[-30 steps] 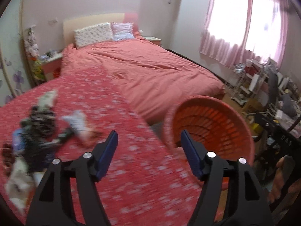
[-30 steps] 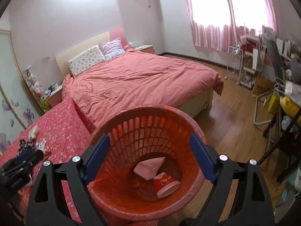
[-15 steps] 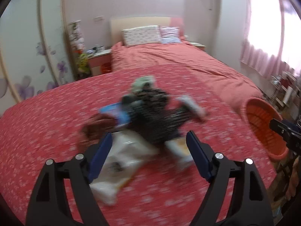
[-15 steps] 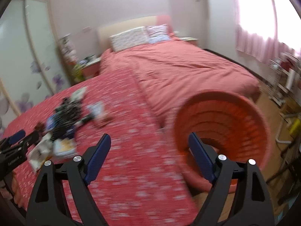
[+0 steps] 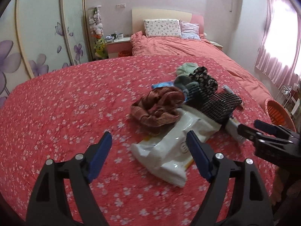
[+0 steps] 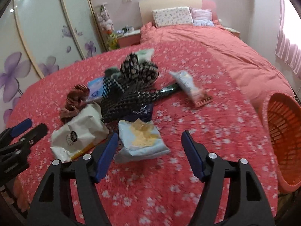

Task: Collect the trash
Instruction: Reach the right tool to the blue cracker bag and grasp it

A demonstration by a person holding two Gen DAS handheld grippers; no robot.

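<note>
Lying at mid-frame on the red flowered bed cover (image 5: 56, 103), the trash is a crumpled white bag (image 5: 169, 150) with a small round logo too blurred to read, a pale-blue snack packet (image 6: 141, 139) and a wrapper (image 6: 190, 86), mixed with clothes. The left hand-held gripper (image 5: 148, 154) is spread apart and empty; the right hand-held gripper (image 6: 149, 150), just narrowing, is empty too. An orange basket (image 6: 282, 131) stands at right.

We look down at a slant from two cameras, each set close behind its own fingers, toward the far headboard (image 5: 161, 13). Both share the pile of litter and clothes (image 5: 188, 101) on the red floral cover (image 6: 216, 124); the right view stands further right, taking in the orange basket (image 6: 282, 130).
</note>
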